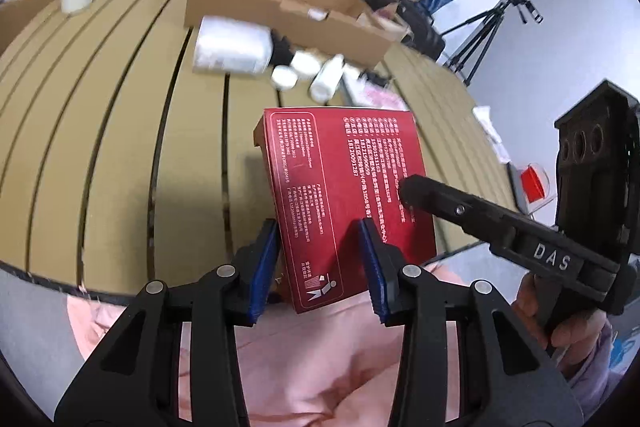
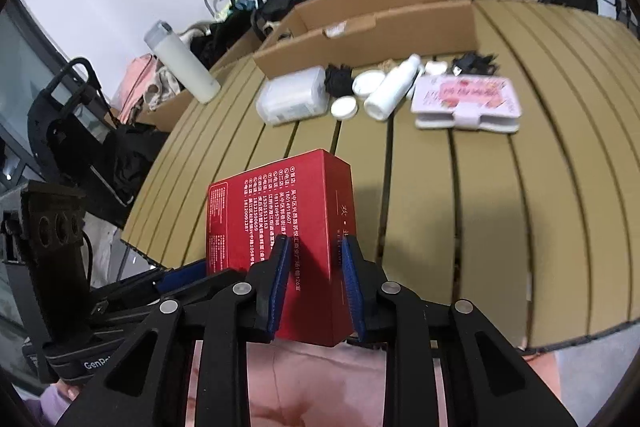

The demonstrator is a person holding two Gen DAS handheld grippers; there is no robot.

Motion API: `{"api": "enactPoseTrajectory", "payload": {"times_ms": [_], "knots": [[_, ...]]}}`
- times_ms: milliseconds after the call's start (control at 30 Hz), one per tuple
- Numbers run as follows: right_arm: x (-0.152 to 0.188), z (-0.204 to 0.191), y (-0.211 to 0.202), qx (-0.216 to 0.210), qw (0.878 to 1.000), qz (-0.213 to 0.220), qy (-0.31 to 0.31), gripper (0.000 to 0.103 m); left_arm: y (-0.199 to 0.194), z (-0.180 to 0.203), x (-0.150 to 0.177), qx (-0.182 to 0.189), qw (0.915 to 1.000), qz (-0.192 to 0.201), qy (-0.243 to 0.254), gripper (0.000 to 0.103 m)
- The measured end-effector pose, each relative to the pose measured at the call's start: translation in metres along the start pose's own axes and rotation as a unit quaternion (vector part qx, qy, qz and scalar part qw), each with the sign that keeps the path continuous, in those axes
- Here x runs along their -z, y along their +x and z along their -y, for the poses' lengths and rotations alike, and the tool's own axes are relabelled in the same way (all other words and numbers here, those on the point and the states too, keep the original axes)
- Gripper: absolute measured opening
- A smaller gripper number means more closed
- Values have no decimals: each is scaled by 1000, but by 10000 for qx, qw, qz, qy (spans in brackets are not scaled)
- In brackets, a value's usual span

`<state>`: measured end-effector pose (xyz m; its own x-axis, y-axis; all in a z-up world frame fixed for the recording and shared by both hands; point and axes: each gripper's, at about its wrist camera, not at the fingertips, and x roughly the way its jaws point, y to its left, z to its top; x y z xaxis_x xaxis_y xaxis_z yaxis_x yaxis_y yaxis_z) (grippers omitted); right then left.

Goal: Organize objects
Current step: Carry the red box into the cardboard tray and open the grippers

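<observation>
A red box (image 1: 340, 179) printed with white text is held tilted above the near edge of the slatted tan table (image 1: 120, 147). My left gripper (image 1: 320, 227) has its blue pads against the box's near corner, one below and one on the printed face. My right gripper (image 2: 316, 247) clamps the box (image 2: 276, 211) across its narrow side, a pad on each face. In the left wrist view a black finger (image 1: 420, 191) of the right gripper rests on the box's right part. In the right wrist view a blue pad (image 2: 180, 277) of the left gripper shows at the box's lower left.
Farther back lie a clear plastic container (image 2: 292, 99), a white bottle (image 2: 390, 87), white jars (image 2: 344, 107), a black bundle (image 2: 338, 79) and a pink-and-white case (image 2: 466, 99). Behind them stands an open cardboard tray (image 2: 372, 27). A person's pink-clad lap (image 2: 320, 387) is below.
</observation>
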<state>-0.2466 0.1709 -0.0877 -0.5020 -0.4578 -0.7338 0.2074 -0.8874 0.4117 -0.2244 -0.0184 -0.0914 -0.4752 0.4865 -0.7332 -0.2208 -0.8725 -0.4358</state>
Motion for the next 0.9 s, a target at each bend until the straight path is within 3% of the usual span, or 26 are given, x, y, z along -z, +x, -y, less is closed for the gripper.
{"api": "enactPoseTrajectory", "payload": {"times_ms": [67,200,333,433,567,700,833,900], "knots": [[-13,-6,-11,-11,9998,151,-88,28,-9,7,-14,13,9998,176,84,36],[-55,-10,-21,-33,9991,386,-192,28,-15,12,-73,-58,9987,455,223,35],[-127,-19,-6,99,9974,629,-347,28,-6,11,-157,-181,9964,693,449,35],[-189,-18,21,100,9972,648,-349,28,21,-8,-223,-239,9972,584,391,35],[-270,-7,92,280,9989,248,-298,28,80,-45,-295,-375,9983,208,400,35],[-321,11,177,408,9985,-331,-172,28,153,-87,-346,-996,9935,-213,514,36],[-345,28,253,555,9940,-944,39,27,198,-113,-355,-1698,9821,-553,604,33],[-347,33,278,596,9918,-1129,87,27,204,-123,-359,-1776,9803,-601,627,32]]}}
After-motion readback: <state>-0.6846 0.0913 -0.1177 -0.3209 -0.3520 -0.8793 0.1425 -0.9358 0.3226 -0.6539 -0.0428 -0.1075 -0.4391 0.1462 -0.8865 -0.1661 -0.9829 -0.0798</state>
